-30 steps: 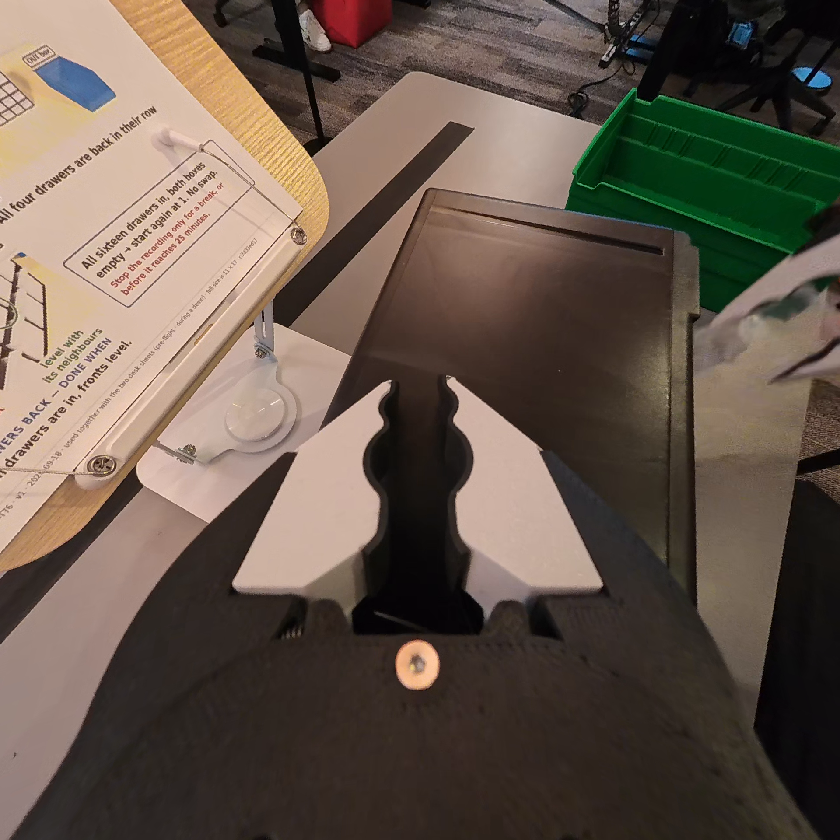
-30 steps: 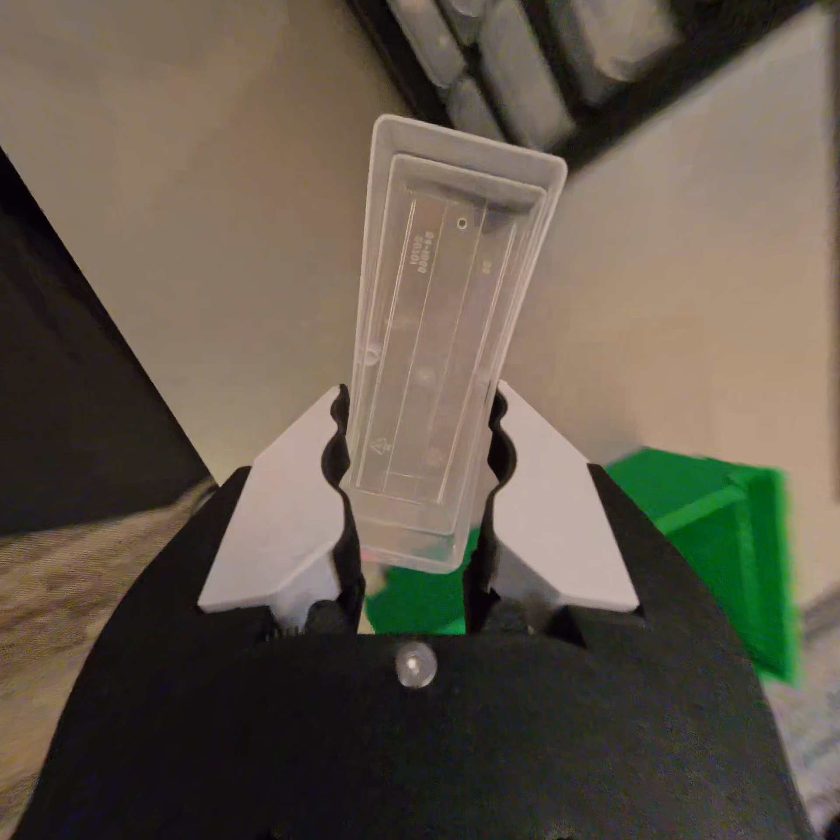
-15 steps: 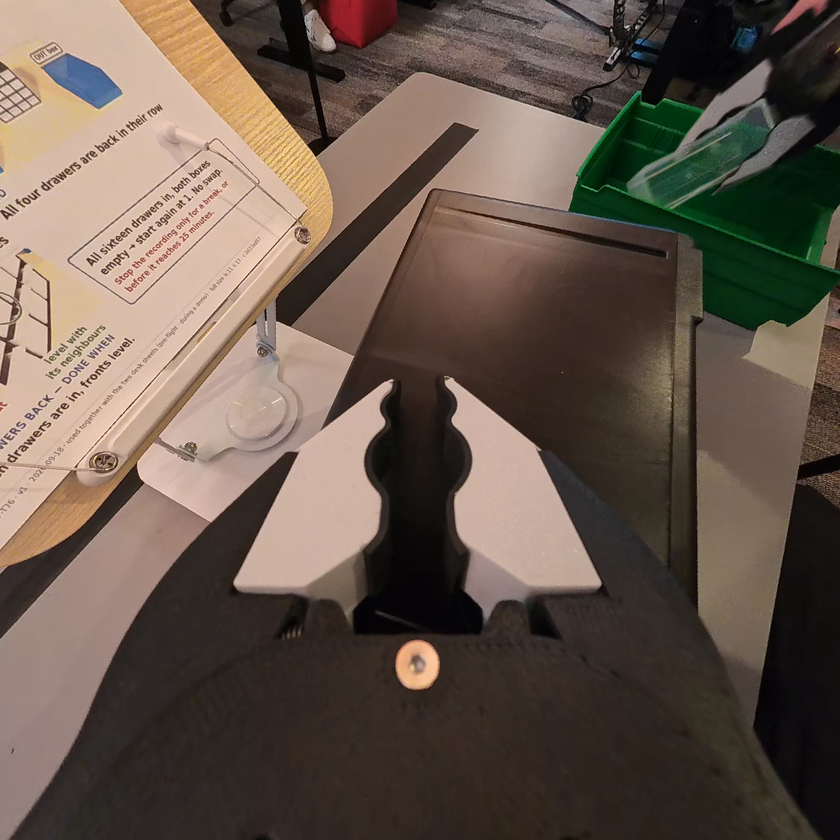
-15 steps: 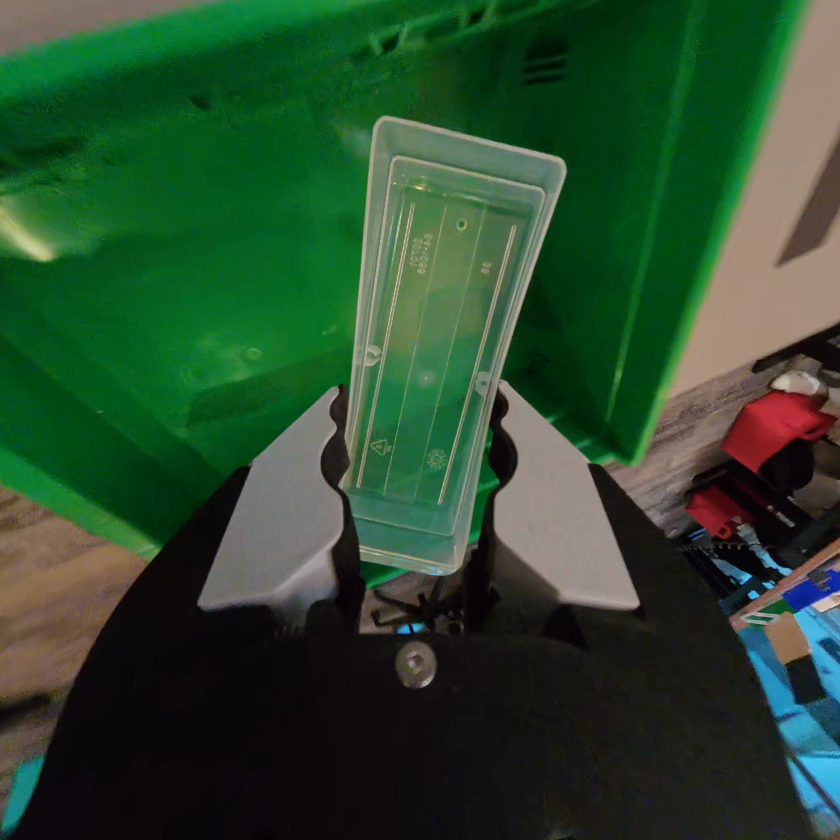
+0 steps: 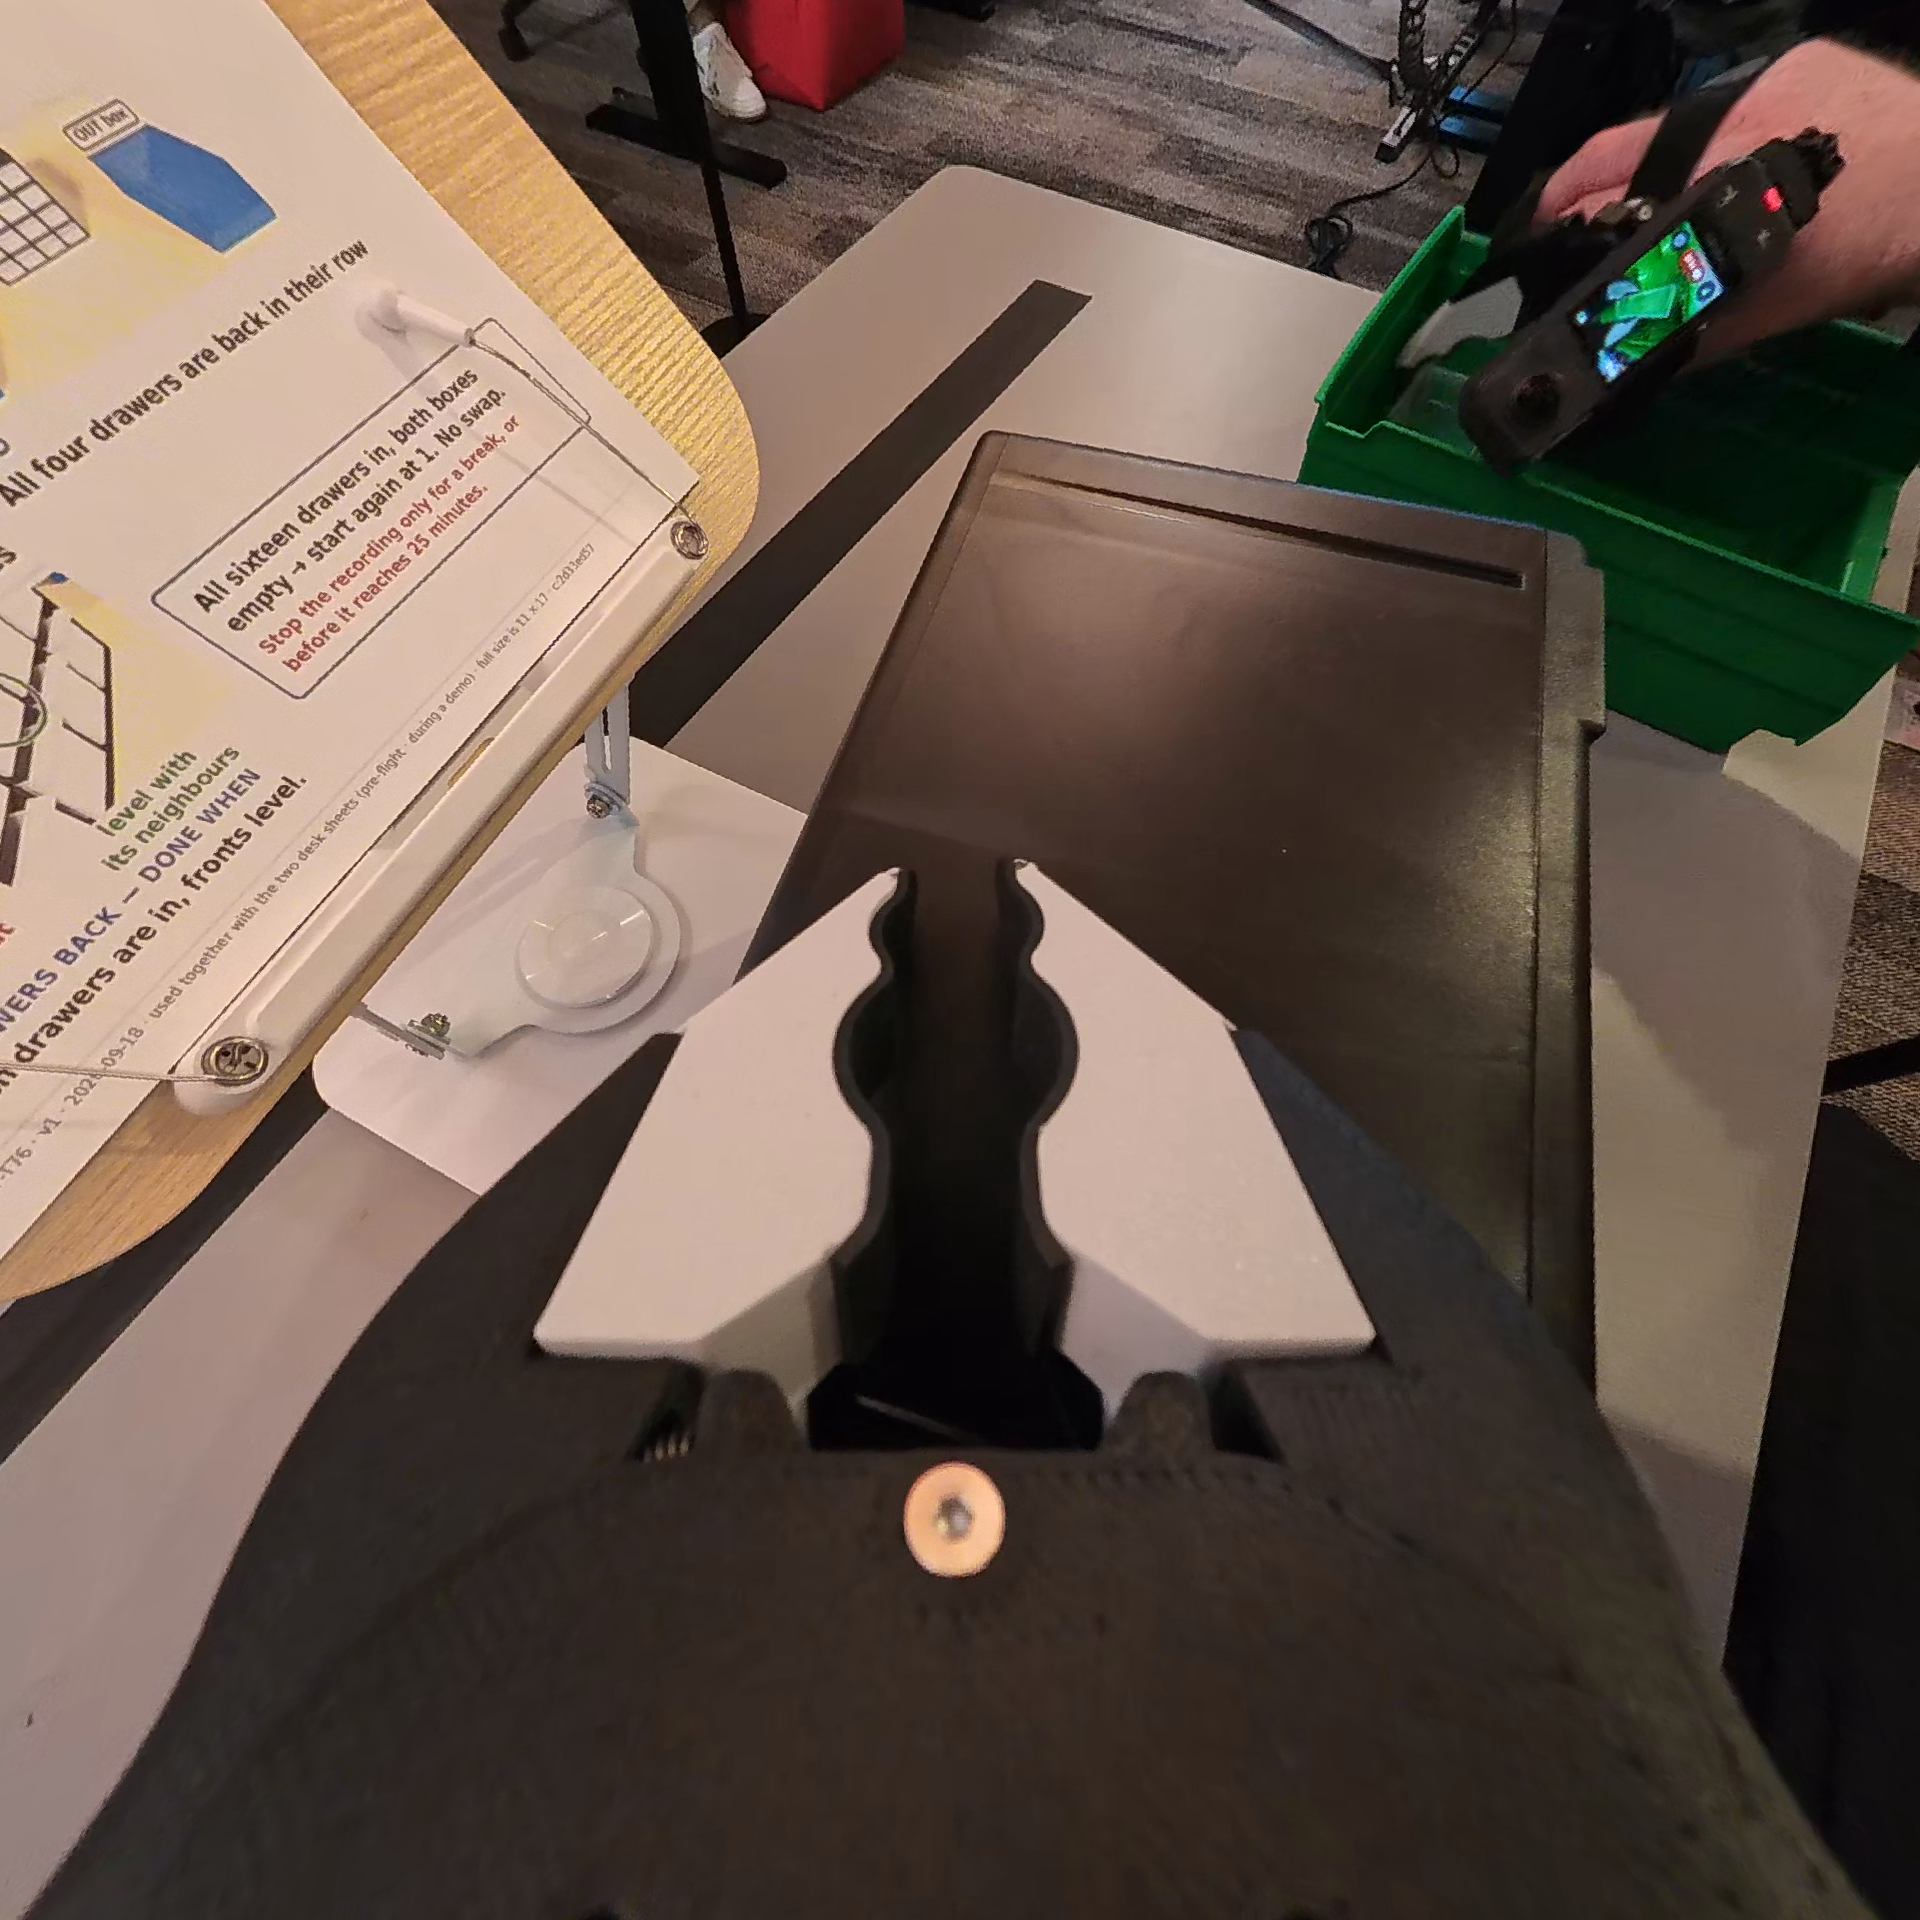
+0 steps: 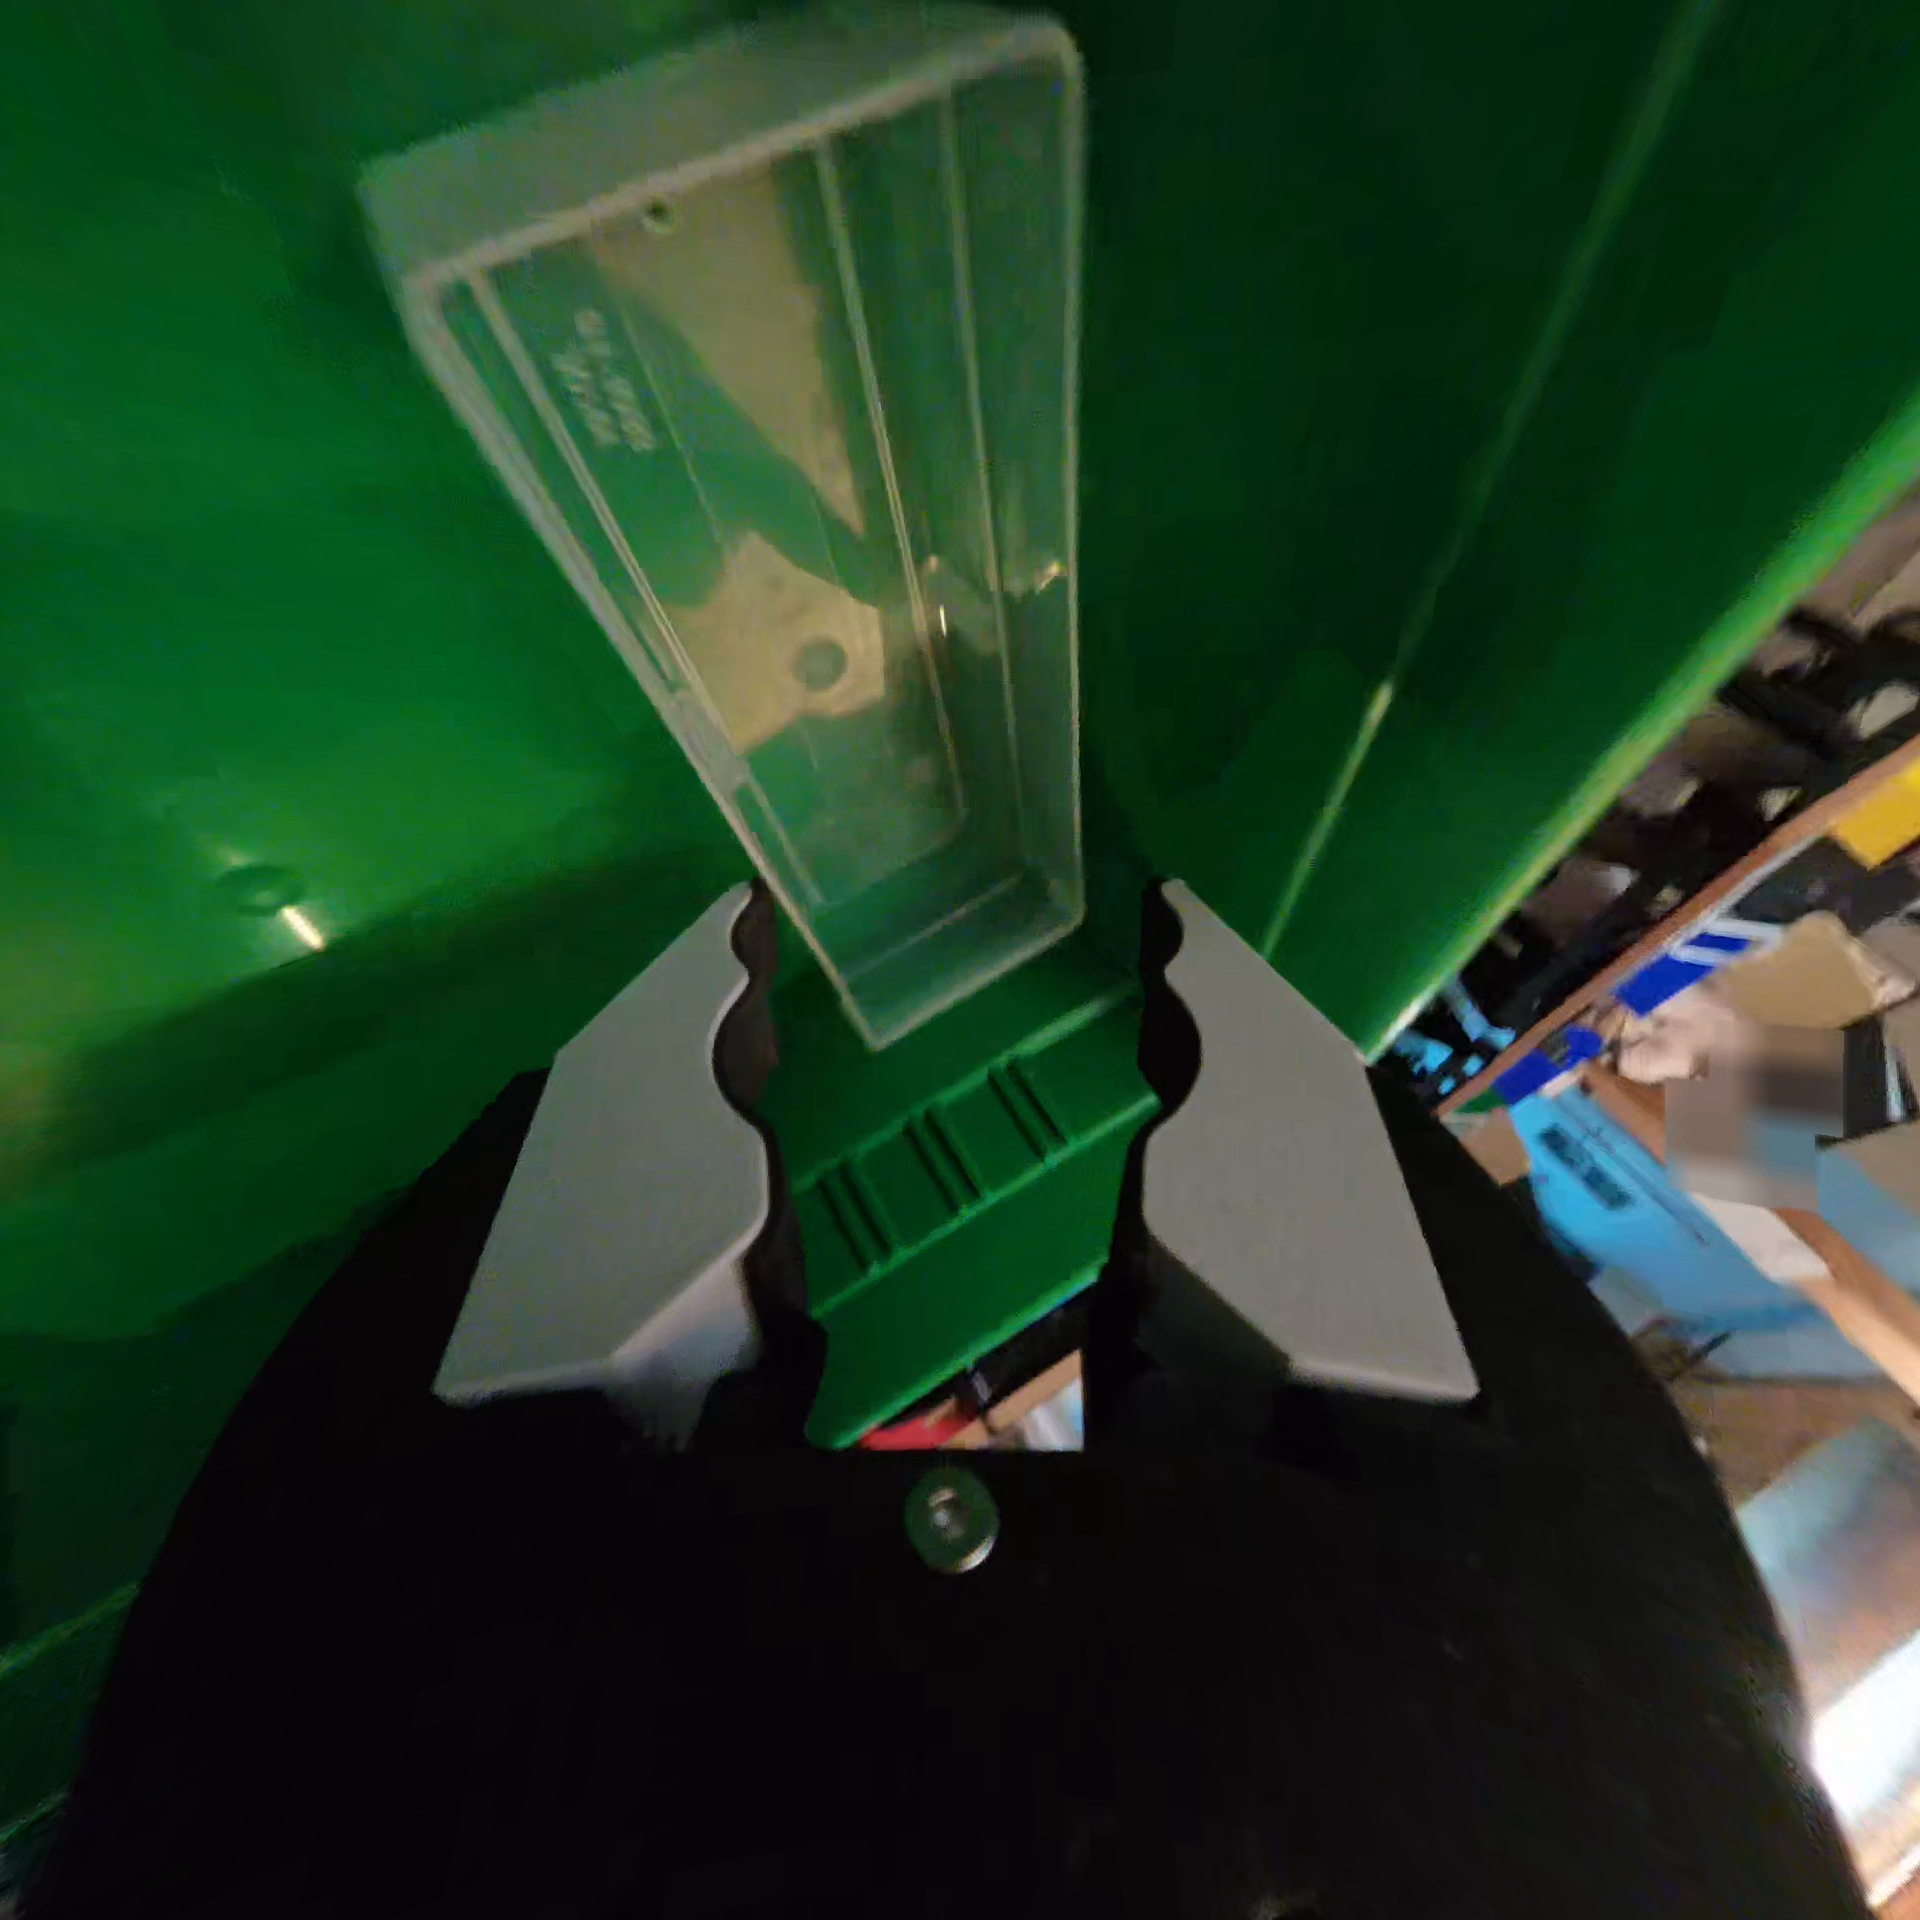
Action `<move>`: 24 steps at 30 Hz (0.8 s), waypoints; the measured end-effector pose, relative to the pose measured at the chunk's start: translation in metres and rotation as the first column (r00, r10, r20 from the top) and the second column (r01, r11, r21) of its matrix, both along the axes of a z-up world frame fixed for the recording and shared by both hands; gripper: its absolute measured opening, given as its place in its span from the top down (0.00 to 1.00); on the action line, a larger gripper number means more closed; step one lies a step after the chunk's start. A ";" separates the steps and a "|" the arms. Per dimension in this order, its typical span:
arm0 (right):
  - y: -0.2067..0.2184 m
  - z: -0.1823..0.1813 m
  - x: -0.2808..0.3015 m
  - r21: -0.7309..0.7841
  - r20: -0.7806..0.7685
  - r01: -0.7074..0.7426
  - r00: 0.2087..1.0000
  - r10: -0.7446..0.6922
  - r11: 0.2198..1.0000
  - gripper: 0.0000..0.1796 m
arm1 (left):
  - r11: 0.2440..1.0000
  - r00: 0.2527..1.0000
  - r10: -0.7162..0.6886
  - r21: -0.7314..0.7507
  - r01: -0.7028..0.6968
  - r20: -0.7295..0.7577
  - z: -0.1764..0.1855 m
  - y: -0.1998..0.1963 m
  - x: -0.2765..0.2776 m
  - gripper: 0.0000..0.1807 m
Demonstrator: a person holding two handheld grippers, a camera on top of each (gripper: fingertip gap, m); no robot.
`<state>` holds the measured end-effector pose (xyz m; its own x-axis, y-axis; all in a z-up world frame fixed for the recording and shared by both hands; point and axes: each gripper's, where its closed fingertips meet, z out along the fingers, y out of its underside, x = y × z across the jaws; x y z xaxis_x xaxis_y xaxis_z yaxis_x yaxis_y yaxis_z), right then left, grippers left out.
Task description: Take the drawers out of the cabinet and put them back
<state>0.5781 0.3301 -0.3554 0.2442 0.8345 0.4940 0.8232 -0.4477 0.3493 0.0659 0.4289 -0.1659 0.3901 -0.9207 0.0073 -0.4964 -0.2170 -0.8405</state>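
The black cabinet [image 5: 1247, 707] lies under my left gripper [image 5: 954, 868], and I see only its dark top panel. The left jaws stand almost together with nothing between them, just above that panel. My right gripper [image 6: 956, 904] is open inside the green bin [image 6: 260, 520]. A clear plastic drawer [image 6: 790, 499] lies free in the bin just beyond its fingertips, slightly blurred and tilted left. In the left wrist view the right gripper [image 5: 1465, 322], held by a hand, dips into the green bin [image 5: 1662, 582] behind the cabinet's far right corner.
An instruction sheet on a wooden stand [image 5: 312, 520] leans at the left, its white base [image 5: 592, 956] beside the cabinet. The grey table [image 5: 1714, 935] has a dark strip [image 5: 935, 416] running back. Shelves with boxes [image 6: 1714, 1039] show past the bin's edge.
My right gripper carried the clear drawer over into the green bin, then opened and let it go. The drawer now lies free and tilted. The left gripper has hardly moved.
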 end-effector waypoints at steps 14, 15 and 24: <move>-0.041 0.169 -0.278 0.588 -0.444 -0.125 0.776 0.447 0.799 0.97 | 1.000 1.000 0.001 0.001 -0.001 0.002 0.000 0.001 0.002 0.92; -0.047 0.170 -0.317 0.624 -0.411 -0.195 0.742 0.530 0.757 0.99 | 1.000 1.000 0.003 0.000 -0.003 0.003 0.000 0.001 0.002 0.92; -0.059 0.116 -0.546 0.792 -0.091 -0.505 0.457 0.885 0.343 0.87 | 1.000 1.000 0.008 -0.001 -0.008 0.007 0.000 0.002 0.001 0.93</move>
